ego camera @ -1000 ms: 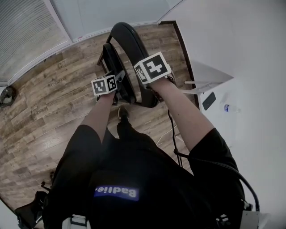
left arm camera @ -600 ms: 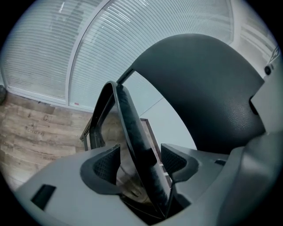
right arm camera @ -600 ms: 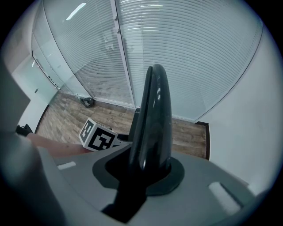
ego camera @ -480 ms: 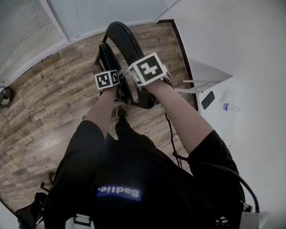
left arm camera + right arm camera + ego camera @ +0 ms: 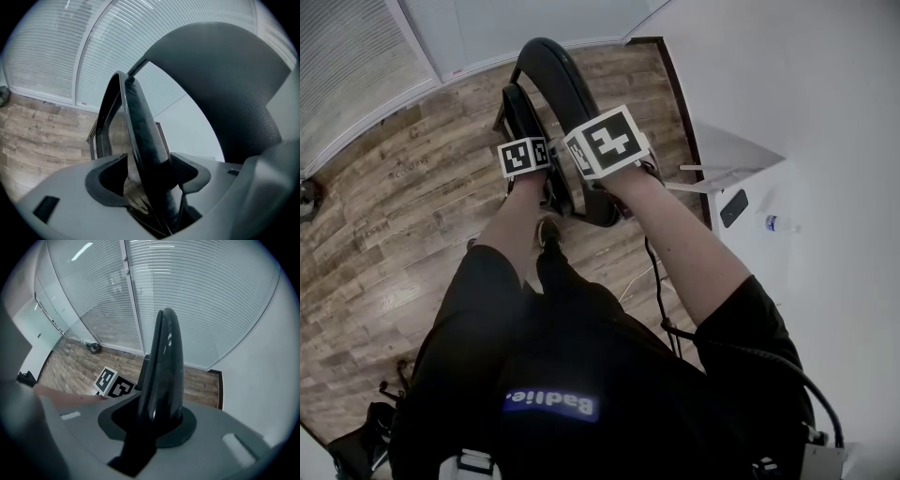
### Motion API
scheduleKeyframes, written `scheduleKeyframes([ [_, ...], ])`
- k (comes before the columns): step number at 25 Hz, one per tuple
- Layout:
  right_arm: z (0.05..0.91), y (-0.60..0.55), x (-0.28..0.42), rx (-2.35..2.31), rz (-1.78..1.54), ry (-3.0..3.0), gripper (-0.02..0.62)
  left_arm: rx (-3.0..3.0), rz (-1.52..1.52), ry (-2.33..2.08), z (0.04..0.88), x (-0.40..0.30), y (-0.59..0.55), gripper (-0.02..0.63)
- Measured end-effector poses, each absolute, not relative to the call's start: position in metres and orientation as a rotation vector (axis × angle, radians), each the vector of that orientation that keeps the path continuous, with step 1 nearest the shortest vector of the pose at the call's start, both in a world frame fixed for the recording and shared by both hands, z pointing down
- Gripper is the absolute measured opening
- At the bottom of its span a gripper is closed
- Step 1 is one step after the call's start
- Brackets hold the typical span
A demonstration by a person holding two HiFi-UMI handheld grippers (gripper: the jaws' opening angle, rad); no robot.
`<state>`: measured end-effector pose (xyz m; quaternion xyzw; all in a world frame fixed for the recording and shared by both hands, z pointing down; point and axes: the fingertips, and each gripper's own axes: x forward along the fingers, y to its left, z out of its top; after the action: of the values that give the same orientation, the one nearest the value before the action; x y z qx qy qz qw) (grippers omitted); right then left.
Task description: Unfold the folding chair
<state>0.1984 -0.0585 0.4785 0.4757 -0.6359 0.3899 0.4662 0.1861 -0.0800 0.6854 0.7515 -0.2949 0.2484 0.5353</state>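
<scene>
Two grips working the folding chair [image 5: 565,77], standing folded on the floor [image 5: 412,206]: right gripper [image 5: 159,414] clenching the backrest [image 5: 165,357], probably steadying it; left gripper [image 5: 151,174] straddling the seat [image 5: 139,126], jaws released, likely positioning to swing it down.

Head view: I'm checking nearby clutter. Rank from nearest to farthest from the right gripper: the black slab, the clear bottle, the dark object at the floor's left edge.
1. Black slab, on the white surface right of the right gripper.
2. Clear bottle, farther right on that surface.
3. Dark object, far left on the wood floor.
</scene>
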Motion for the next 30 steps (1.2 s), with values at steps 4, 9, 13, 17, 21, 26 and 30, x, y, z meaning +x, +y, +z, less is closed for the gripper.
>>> scheduleKeyframes([
  [4,0.478,-0.06,0.195,1.169,0.96,-1.559,0.072,1.795,0.594,-0.669,0.684,0.186,-0.081,0.261],
  [9,0.477,-0.061,0.193,1.164,0.961,-1.562,0.071,1.821,0.609,-0.654,0.68,0.183,-0.08,0.209],
  [13,0.477,-0.061,0.192,1.162,0.974,-1.57,0.069,1.815,0.599,-0.642,0.679,0.169,-0.08,0.206],
  [17,0.476,-0.061,0.18,1.15,0.976,-1.579,0.069,1.819,0.589,-0.635,0.678,0.158,-0.08,0.202],
  [21,0.477,-0.062,0.176,1.138,0.979,-1.588,0.057,1.817,0.588,-0.634,0.678,0.144,-0.081,0.196],
  [26,0.48,-0.061,0.181,1.137,1.0,-1.595,0.055,1.818,0.591,-0.629,0.679,0.122,-0.079,0.184],
  [30,0.48,-0.062,0.178,1.132,1.011,-1.604,0.055,1.817,0.597,-0.633,0.681,0.108,-0.08,0.183],
])
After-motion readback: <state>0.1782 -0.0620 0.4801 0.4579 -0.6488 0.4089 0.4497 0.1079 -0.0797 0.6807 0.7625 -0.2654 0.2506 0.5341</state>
